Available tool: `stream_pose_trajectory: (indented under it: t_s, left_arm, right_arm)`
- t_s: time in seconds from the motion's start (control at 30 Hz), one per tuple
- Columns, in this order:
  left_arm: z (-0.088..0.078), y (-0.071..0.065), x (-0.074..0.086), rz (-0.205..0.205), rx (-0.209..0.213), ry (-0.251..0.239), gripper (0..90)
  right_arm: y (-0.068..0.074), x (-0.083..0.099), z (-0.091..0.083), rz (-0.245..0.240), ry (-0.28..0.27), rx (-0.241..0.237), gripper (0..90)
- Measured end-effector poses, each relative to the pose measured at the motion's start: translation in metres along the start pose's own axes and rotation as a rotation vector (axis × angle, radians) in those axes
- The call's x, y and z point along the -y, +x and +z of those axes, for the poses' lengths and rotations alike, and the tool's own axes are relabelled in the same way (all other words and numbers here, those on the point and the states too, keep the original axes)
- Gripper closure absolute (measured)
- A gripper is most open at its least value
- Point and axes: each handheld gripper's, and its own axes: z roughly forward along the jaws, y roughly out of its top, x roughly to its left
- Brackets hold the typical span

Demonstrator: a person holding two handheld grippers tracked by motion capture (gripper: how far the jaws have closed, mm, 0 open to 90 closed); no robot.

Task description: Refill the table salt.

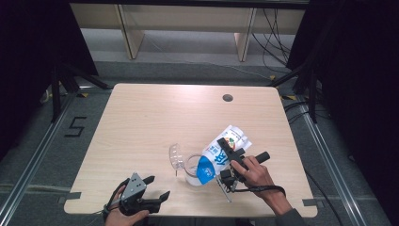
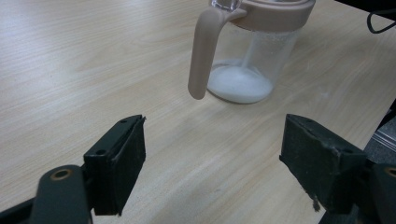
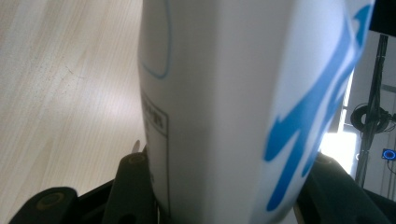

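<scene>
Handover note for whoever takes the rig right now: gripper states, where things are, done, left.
Right gripper: shut on the milk pouch, which is tilted with its lower end over the mouth of the clear cup.
Left gripper: open, holding nothing, near the table's front edge, aimed at the cup.
Cup: upright on the table, beige rim and handle, lid flipped open to its left in the high view.
Done: some white liquid already covers the cup's bottom.
Left: probably finish pouring, set the pouch down, close the lid.
</scene>
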Motion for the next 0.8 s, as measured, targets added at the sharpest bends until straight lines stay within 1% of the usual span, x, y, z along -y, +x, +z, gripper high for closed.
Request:
stream_pose_trajectory:
  t_s: [0.03, 0.07, 0.23, 0.27, 0.33, 0.37, 0.4, 0.43, 0.47, 0.57, 0.6, 0.63, 0.67, 0.77, 0.8]
  left_arm:
    - [-0.0001, -0.0001, 0.0001, -0.004, -0.001, 0.0, 21.1]
    - [-0.0001, -0.0002, 0.0001, -0.003, 0.0, 0.0, 21.1]
    - [-0.0001, -0.0003, 0.0001, -0.001, 0.0, 0.001, 21.1]
    - [-0.0001, -0.0002, 0.0001, -0.001, 0.001, 0.001, 21.1]
    - [-0.0001, -0.0002, 0.0001, -0.001, 0.001, 0.001, 21.1]
    - [-0.0001, -0.0003, 0.0001, -0.001, 0.001, 0.001, 21.1]
    - [-0.0002, -0.0002, 0.0001, 0.001, 0.001, 0.002, 21.1]
    - [-0.0002, -0.0002, 0.0, 0.001, 0.001, 0.002, 21.1]
    - [-0.0002, -0.0002, 0.0, 0.0, 0.001, 0.001, 21.1]
    - [0.0, -0.0002, 0.0002, -0.002, 0.002, 0.003, 21.1]
    - [0.0001, -0.0003, 0.0002, -0.003, 0.003, 0.003, 21.1]
    - [-0.0004, -0.0007, 0.0, -0.003, -0.004, 0.008, 21.1]
    - [-0.0005, -0.0003, -0.0001, 0.005, -0.003, 0.009, 21.1]
    - [0.0, -0.0003, 0.0001, -0.003, 0.002, 0.004, 21.0]
    - [-0.0002, -0.0002, 0.0, 0.001, -0.001, 0.006, 21.0]
  right_arm:
    - [0.0, 0.0, 0.0, 0.0, 0.0, 0.0, 56.5]
    - [-0.0006, 0.0, 0.0005, -0.011, -0.006, -0.002, 56.5]
    - [-0.0006, 0.0, 0.0003, -0.01, -0.004, -0.001, 56.7]
    - [0.0021, 0.0003, -0.0004, 0.025, 0.012, -0.014, 56.7]
    - [0.0024, 0.0003, -0.0004, 0.028, 0.012, -0.014, 56.7]
    - [-0.0006, 0.0, 0.0004, -0.011, -0.005, 0.0, 56.7]
    - [0.0002, 0.0, -0.0002, 0.002, 0.002, 0.004, 56.8]
    - [0.0003, 0.0001, 0.0003, 0.003, -0.006, 0.007, 56.9]
    - [0.0, -0.0002, -0.0001, -0.001, 0.0, 0.005, 57.0]
    - [0.0002, 0.0001, 0.0002, 0.002, -0.004, 0.007, 57.1]
    - [-0.0007, 0.0, 0.0002, -0.013, -0.002, -0.001, 57.1]
    - [-0.0007, 0.0001, 0.0002, -0.012, -0.002, 0.0, 57.1]
    - [0.0022, 0.0004, -0.0004, 0.025, 0.013, -0.013, 57.1]
    - [0.0021, 0.0005, -0.0004, 0.023, 0.012, -0.012, 57.1]
    - [-0.0006, 0.0002, 0.0003, -0.011, -0.002, 0.001, 57.1]
